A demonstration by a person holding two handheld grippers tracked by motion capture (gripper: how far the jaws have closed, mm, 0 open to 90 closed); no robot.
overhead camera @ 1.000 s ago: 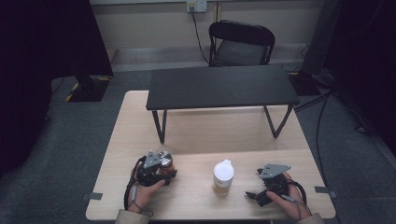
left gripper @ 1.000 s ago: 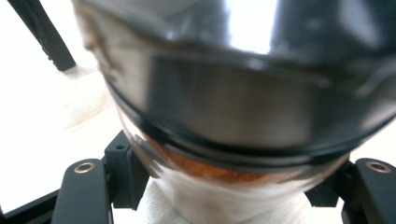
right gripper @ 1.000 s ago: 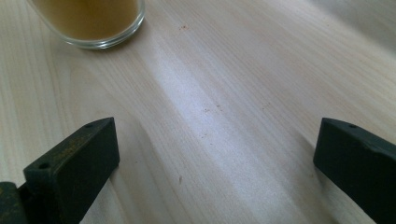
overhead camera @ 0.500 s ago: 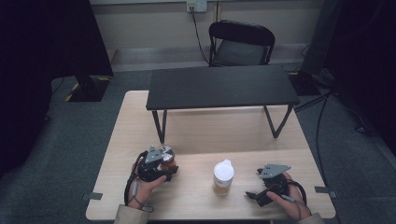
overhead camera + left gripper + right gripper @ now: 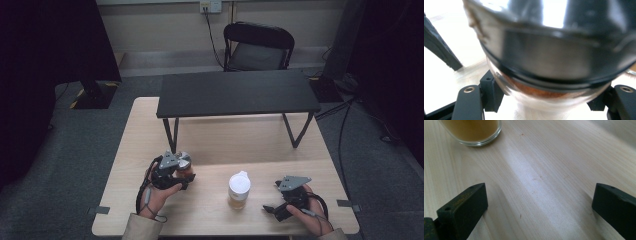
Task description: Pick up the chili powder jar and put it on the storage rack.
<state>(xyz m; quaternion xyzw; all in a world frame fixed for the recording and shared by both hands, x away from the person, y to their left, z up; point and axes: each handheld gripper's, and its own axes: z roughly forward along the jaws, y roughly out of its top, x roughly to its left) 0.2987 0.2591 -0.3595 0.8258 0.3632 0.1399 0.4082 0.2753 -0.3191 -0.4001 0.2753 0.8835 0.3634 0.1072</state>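
1. Glass jar (image 5: 549, 62) with a silver lid and reddish-brown contents sits pinched between the jaws of the left gripper (image 5: 172, 175), held above the wooden table (image 5: 215, 145).
2. Right gripper (image 5: 280, 207) rests low over the table, its jaws spread wide with only bare wood between them.
3. White-lidded jar (image 5: 239, 190) of tan contents stands between the two grippers, just ahead of the right one.
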